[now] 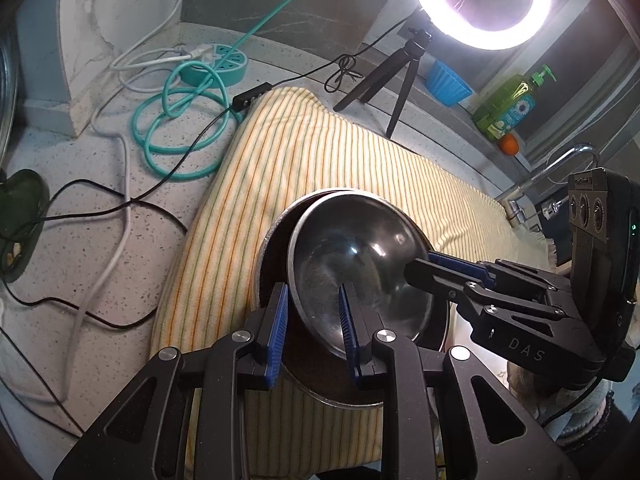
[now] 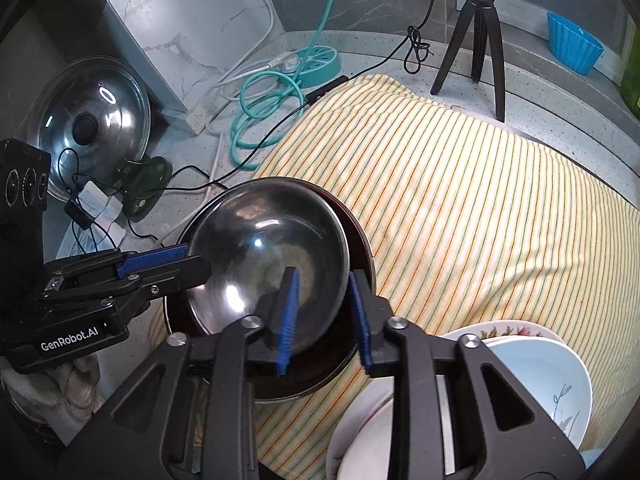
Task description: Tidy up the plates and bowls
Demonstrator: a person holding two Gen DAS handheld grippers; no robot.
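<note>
Both grippers straddle the rim of the shiny steel bowl (image 1: pixel 356 256), tilted inside a wider dark-lined metal pan (image 2: pixel 360 248) on the striped yellow cloth (image 1: pixel 320 152) covering the counter. The left gripper (image 1: pixel 312 336) pinches the rim; the right gripper (image 2: pixel 326 318) stands slightly spread around it. The nesting step looks nearly done; next, both should let go and withdraw cleanly.

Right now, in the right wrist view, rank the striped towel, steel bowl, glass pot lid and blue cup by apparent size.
1. striped towel, largest by far.
2. steel bowl.
3. glass pot lid; it sits farther from the camera, so its true size against the bowl is unsure.
4. blue cup, smallest, also far off.
</note>
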